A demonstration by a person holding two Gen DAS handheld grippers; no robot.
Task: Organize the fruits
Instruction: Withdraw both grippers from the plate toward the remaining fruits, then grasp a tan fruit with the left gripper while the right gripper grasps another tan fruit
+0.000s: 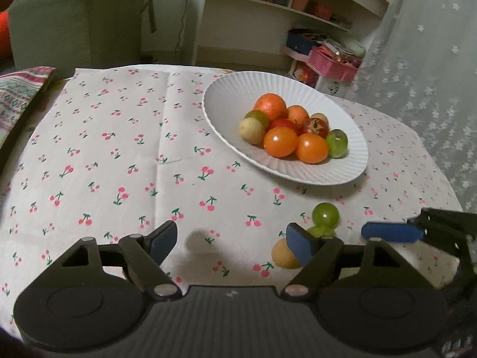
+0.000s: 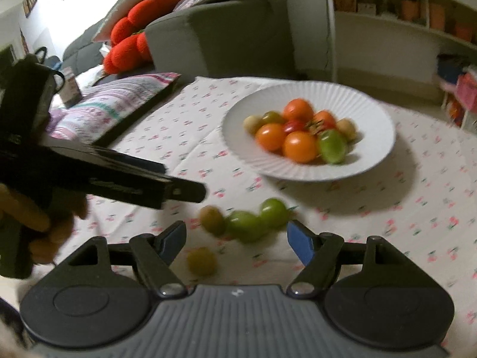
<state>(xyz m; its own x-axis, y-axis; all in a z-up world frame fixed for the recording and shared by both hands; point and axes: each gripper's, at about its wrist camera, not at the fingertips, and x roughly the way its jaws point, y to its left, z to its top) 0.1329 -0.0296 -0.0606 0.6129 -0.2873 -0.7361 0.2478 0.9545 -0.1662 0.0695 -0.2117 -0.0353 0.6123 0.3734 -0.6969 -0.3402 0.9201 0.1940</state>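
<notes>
A white ribbed plate (image 1: 232, 89) (image 2: 375, 110) on the cherry-print cloth holds several small orange, red, green and yellow fruits (image 1: 281, 141) (image 2: 299, 146). Loose fruits lie on the cloth in front of it: a green one (image 1: 325, 214) (image 2: 273, 212), a second green one (image 2: 246, 229), a brownish one (image 2: 212, 219) and a yellow one (image 1: 283, 253) (image 2: 202, 261). My left gripper (image 1: 232, 243) is open and empty, just left of the loose fruits. My right gripper (image 2: 235, 240) is open, with the loose fruits between and just ahead of its fingers. The right wrist view is blurred.
The left gripper's body (image 2: 98, 176) reaches in from the left of the right wrist view. A patterned cushion (image 1: 21, 95) (image 2: 119, 98) lies at the table's left edge. A grey sofa (image 1: 77, 21), white shelves (image 1: 292, 3) and a pink basket (image 1: 331, 62) stand behind.
</notes>
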